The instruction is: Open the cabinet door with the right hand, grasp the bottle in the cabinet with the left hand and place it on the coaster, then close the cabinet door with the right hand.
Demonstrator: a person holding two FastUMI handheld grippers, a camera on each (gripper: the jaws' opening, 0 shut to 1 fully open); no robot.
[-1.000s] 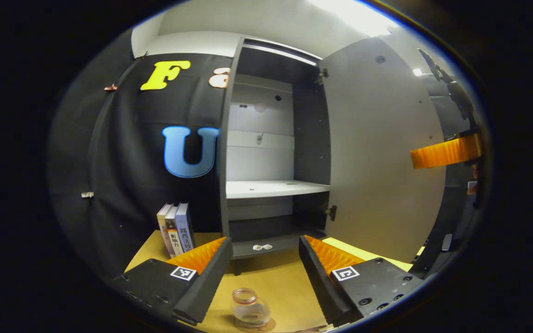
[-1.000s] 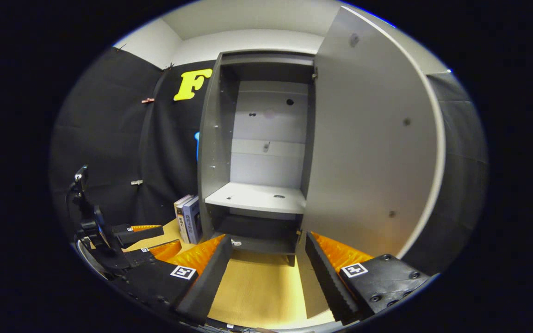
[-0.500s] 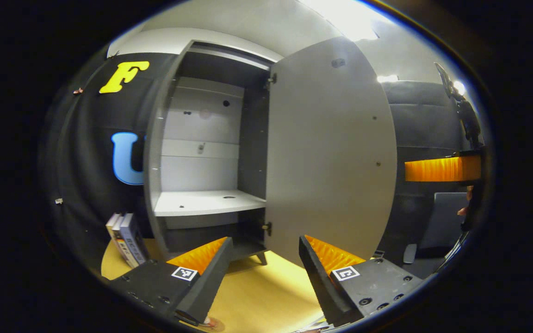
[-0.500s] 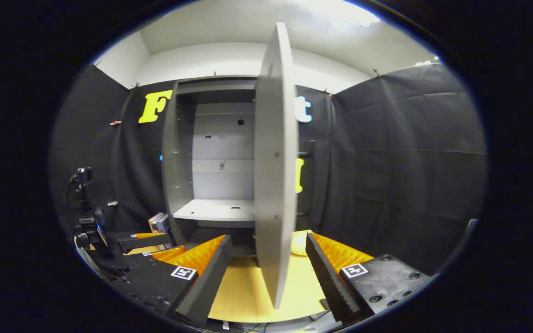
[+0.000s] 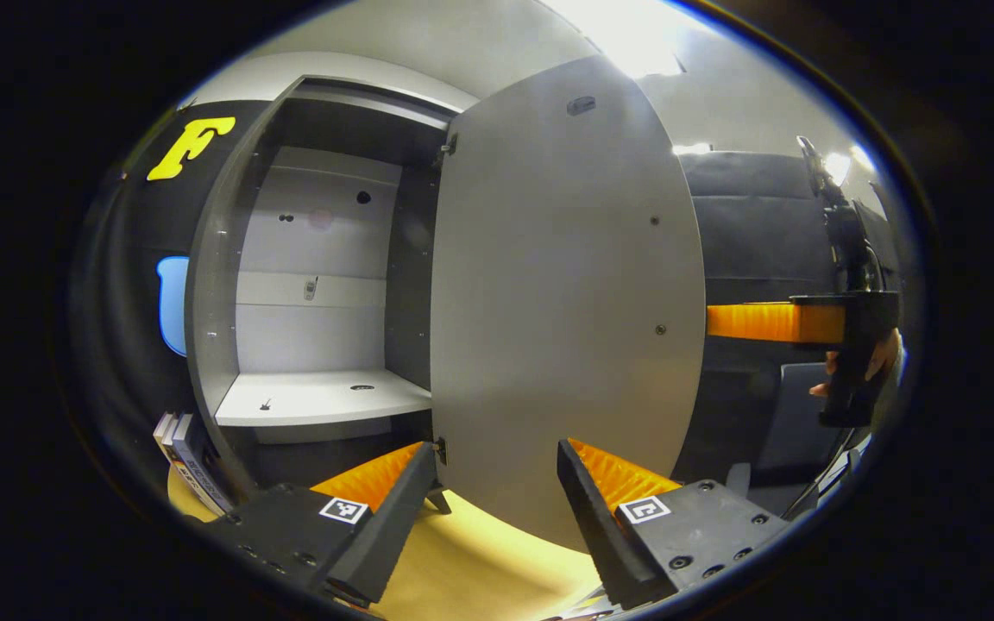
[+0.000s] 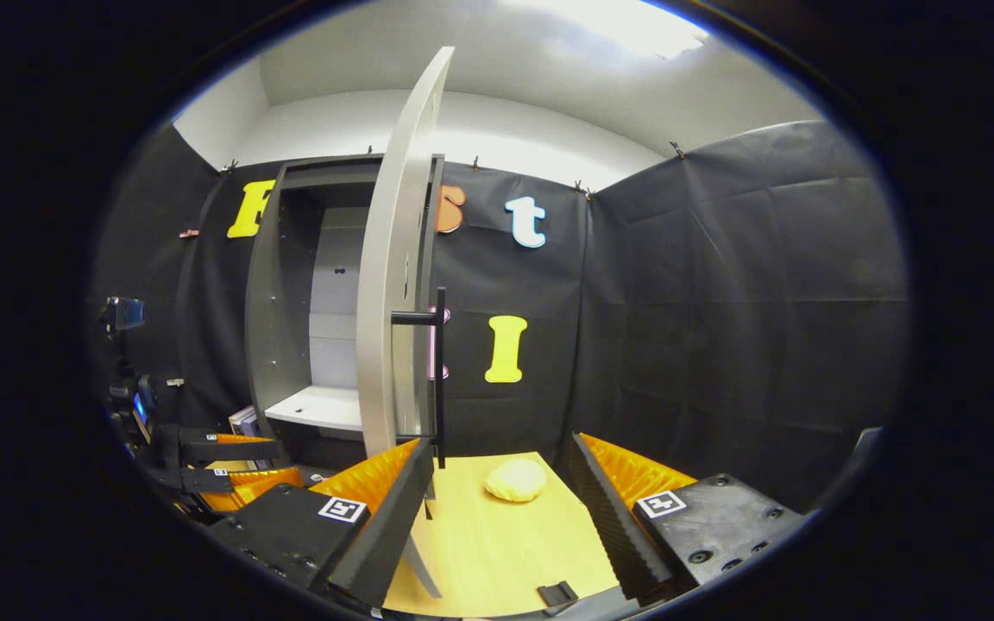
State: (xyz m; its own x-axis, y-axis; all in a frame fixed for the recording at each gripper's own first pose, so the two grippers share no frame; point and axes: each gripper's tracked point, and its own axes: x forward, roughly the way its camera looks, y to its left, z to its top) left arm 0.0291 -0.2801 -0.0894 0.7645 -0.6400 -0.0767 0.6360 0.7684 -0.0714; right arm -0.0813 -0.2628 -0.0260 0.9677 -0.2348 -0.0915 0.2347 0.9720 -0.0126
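Observation:
The grey cabinet [image 5: 221, 285] stands open, and its white shelf [image 5: 316, 398] is bare. Its door [image 5: 549, 302] hangs ajar, inner face towards my left gripper [image 5: 494, 453], which is open and holds nothing, low over the wooden tabletop [image 5: 480, 561]. In the right gripper view the door [image 6: 389, 285] is seen nearly edge-on, with its black bar handle [image 6: 439, 371] on the outer face. My right gripper [image 6: 501, 444] is open, its left finger just below the handle's lower end. In the left gripper view a right-gripper finger [image 5: 769, 322] reaches the door's free edge, and a hand [image 5: 881, 358] holds that gripper.
A yellow rounded lump [image 6: 516, 479] lies on the tabletop [image 6: 497, 552] right of the door. Books [image 5: 191, 457] stand against the cabinet's left side. The left gripper [image 6: 229, 461] shows low at the left of the right gripper view. Black cloth walls close in the back and right.
Both views have swung to the right. The glass bottle on its coaster has dropped out of the left gripper view. My right gripper has come round the door's free edge to the handle side.

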